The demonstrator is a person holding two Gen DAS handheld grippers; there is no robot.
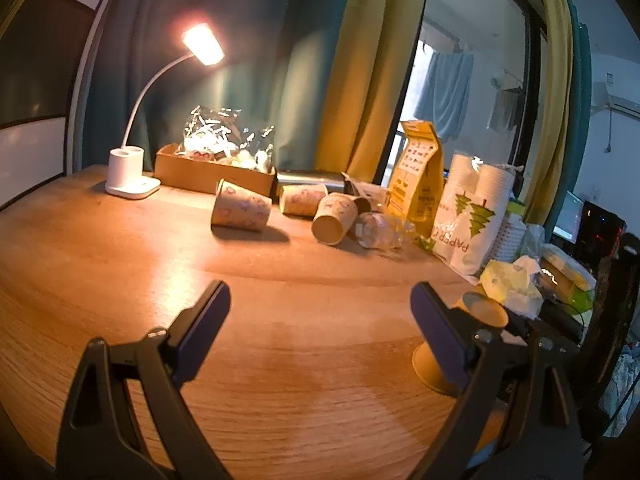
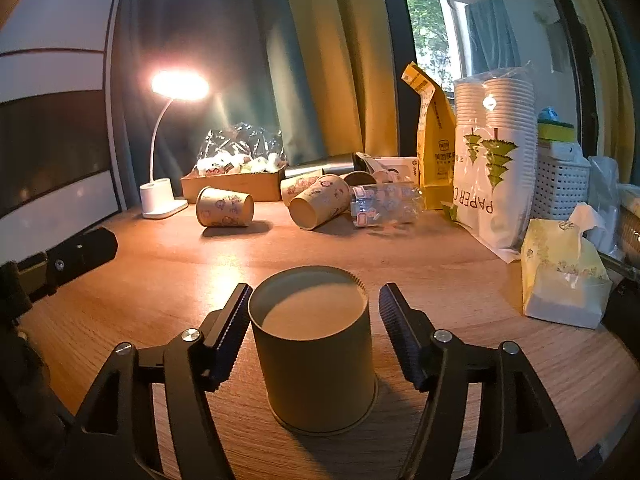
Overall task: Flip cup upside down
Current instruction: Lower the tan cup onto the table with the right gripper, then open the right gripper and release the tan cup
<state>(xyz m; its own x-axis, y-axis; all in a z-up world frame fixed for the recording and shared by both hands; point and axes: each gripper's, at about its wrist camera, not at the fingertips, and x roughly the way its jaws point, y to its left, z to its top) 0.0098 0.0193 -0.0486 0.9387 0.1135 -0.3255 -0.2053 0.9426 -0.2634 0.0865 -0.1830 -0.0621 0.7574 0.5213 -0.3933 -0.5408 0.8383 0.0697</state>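
Note:
A plain tan paper cup (image 2: pixel 316 356) stands upside down on the wooden table (image 2: pixel 160 272), rim on the wood and recessed base up. My right gripper (image 2: pixel 314 324) is open around it, one finger on each side; the left finger is next to the wall, the right one a little apart. In the left wrist view the same cup (image 1: pixel 476 320) shows partly behind the right finger. My left gripper (image 1: pixel 320 312) is open and empty over bare wood, left of the cup.
Several printed paper cups (image 2: pixel 226 208) and a clear plastic bottle (image 2: pixel 384 204) lie on their sides at the back. A lit desk lamp (image 2: pixel 162 196), a cardboard box (image 2: pixel 236 184), a yellow pouch (image 2: pixel 434 148), a paper-cup pack (image 2: pixel 496 152) and a tissue pack (image 2: pixel 560 276) stand behind and to the right.

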